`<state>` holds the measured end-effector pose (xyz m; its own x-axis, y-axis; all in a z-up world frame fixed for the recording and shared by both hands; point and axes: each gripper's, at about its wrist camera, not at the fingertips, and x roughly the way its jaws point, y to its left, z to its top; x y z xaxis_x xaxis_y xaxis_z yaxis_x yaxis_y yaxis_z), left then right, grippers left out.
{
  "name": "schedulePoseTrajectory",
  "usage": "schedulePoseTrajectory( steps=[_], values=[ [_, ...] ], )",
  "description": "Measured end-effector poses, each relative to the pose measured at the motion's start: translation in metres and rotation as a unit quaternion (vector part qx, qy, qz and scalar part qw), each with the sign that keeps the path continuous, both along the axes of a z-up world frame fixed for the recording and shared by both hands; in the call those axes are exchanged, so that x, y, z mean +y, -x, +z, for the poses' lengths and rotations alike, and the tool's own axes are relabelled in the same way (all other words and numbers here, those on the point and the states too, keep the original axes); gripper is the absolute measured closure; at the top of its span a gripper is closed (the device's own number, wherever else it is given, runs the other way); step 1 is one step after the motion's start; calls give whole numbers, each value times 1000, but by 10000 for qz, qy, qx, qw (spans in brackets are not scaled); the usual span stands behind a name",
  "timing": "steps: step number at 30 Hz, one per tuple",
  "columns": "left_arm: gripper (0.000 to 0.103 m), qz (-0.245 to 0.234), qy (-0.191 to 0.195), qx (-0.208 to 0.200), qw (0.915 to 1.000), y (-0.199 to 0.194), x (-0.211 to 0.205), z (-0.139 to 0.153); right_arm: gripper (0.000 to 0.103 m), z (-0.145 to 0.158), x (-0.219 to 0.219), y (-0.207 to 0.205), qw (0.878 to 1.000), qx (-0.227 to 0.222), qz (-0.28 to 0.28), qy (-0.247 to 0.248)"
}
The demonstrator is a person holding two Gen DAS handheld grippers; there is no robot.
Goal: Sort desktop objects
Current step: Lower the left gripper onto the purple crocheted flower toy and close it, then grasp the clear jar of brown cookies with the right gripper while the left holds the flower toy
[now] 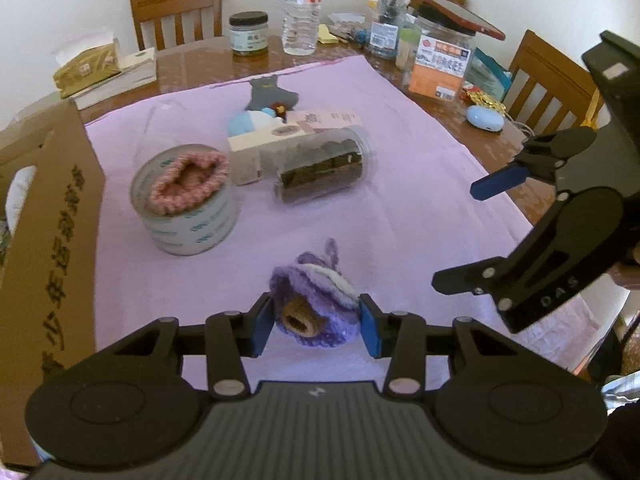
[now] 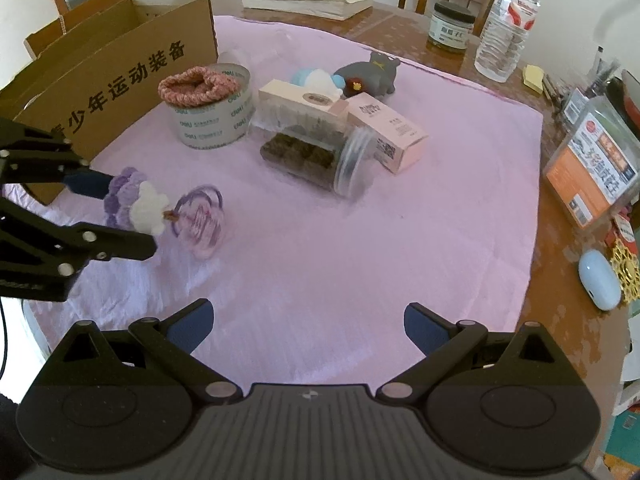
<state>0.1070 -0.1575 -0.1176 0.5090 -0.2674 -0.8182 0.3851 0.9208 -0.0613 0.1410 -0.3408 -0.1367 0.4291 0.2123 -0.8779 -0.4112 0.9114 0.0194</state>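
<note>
At lower centre, the left gripper (image 1: 316,326) clenched the purple crochet flower (image 1: 310,304); right gripper (image 2: 308,326) gaped, empty. The soft yarn possibly could slip free.

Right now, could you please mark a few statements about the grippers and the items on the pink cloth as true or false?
1. The left gripper is shut on the purple crochet flower. True.
2. The right gripper holds the clear jar. False: it is open and empty; the clear jar lies on its side on the pink cloth.
3. A pink knitted item sits on the tape roll. True.
4. The water bottle lies flat. False: the water bottle stands upright.
</note>
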Motion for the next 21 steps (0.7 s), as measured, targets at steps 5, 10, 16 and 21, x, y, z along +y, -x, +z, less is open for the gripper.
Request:
schedulePoseTrajectory(
  steps=[5,10,16,21],
  values=[
    [59,63,16,-75,10000,1,11,6,0,1,10,-13,9999,-46,-91,-51],
    [59,137,21,-110,9998,-2,24,10,0,2,19,-29,9998,-74,-179,-98],
    [60,195,53,-142,9997,-7,39,13,0,2,31,-49,9995,-126,-262,-92],
    [60,230,61,-201,9995,-13,49,18,0,4,38,-70,9984,-150,-488,-228]
  ],
)
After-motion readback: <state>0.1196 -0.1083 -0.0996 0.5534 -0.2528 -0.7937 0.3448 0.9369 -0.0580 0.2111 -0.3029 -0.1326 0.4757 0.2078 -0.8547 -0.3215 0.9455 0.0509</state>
